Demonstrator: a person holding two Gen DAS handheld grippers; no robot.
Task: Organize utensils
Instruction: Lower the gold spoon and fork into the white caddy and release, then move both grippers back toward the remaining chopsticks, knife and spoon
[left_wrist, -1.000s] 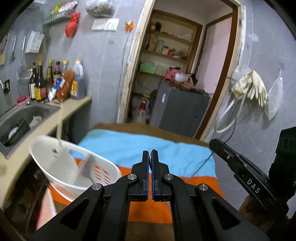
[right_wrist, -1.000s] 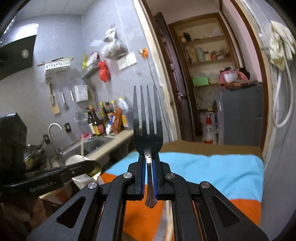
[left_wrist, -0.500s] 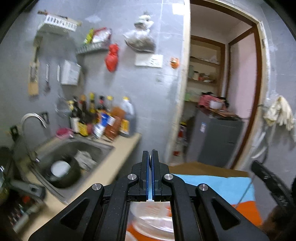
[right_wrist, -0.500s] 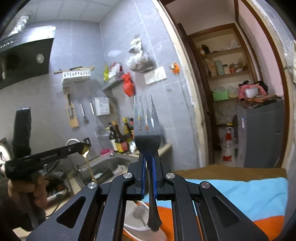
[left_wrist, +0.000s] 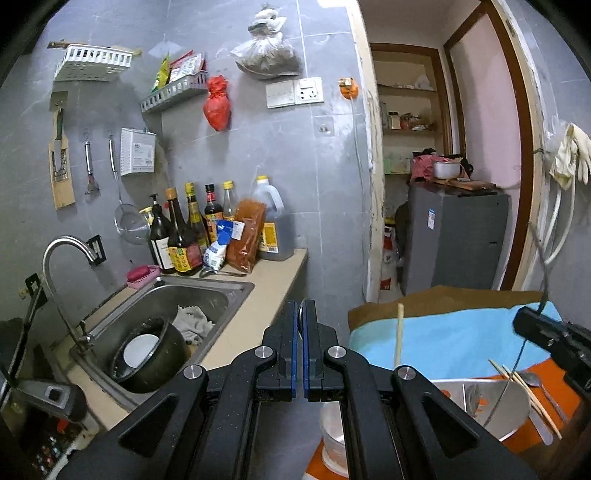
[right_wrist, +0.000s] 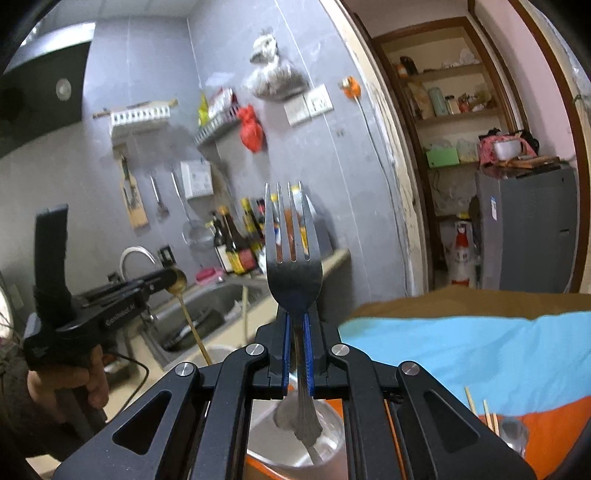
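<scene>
Carrying, both hands loaded, utensils raised above the table. Right gripper (right_wrist: 295, 325) is clamped on a fork (right_wrist: 293, 266) at the neck: tines up, handle hanging down between the fingers toward a steel cup (right_wrist: 325, 443) directly below.

Left gripper (right_wrist: 173, 278), seen from the right wrist view, pinches a gold spoon (right_wrist: 184, 306) by the bowl, its handle drooping toward a white holder (right_wrist: 221, 350) beneath. From the left wrist view the jaws stand nearly together with only a thin sliver of metal between the pads, so the hold is slight.

On the table (left_wrist: 443, 339), blue and orange cloth. A steel bowl (left_wrist: 513, 410) sits just beside the holder, with chopsticks (left_wrist: 524, 391) leaning across its rim and another spoon (left_wrist: 535, 378) lying by it. A pale stick (left_wrist: 398, 336) stands upright from the holder.

Step, as I read it: sorting by type, each piece poised over a container, neither dropped yet.

Next move likely calls for lowering the fork until its handle tip enters the cup, then easing the jaws apart. Spoon: same, handle first into the holder. Risk: spoon swinging on that light pinch and missing the rim.
</scene>
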